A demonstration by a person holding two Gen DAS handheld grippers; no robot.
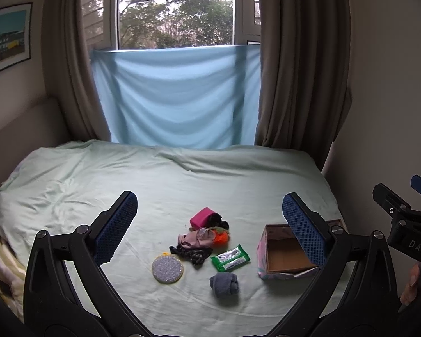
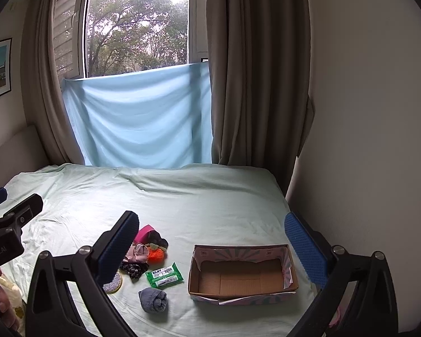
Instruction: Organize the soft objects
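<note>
Mint-green bed [image 1: 182,174] carries the soft clutter at centre, cardboard box [image 2: 242,276] empty to its right. Both claws hover wide open, left claw [image 1: 210,224], right claw [image 2: 212,248]. Best start: nearest grey rolled towel [image 2: 153,300] (pinch its middle), then into the box.

Left gripper [image 1: 210,227] jaws spread wide, right gripper [image 2: 212,248] likewise, both empty

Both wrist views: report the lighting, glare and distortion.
Left wrist view: daylight from the window blows out the sky, the curtains bow with fisheye curvature, corners vignette black. Right wrist view: same overexposed sky, the bed sheet evenly lit, the cardboard box sharp, edges curved and dark.
</note>
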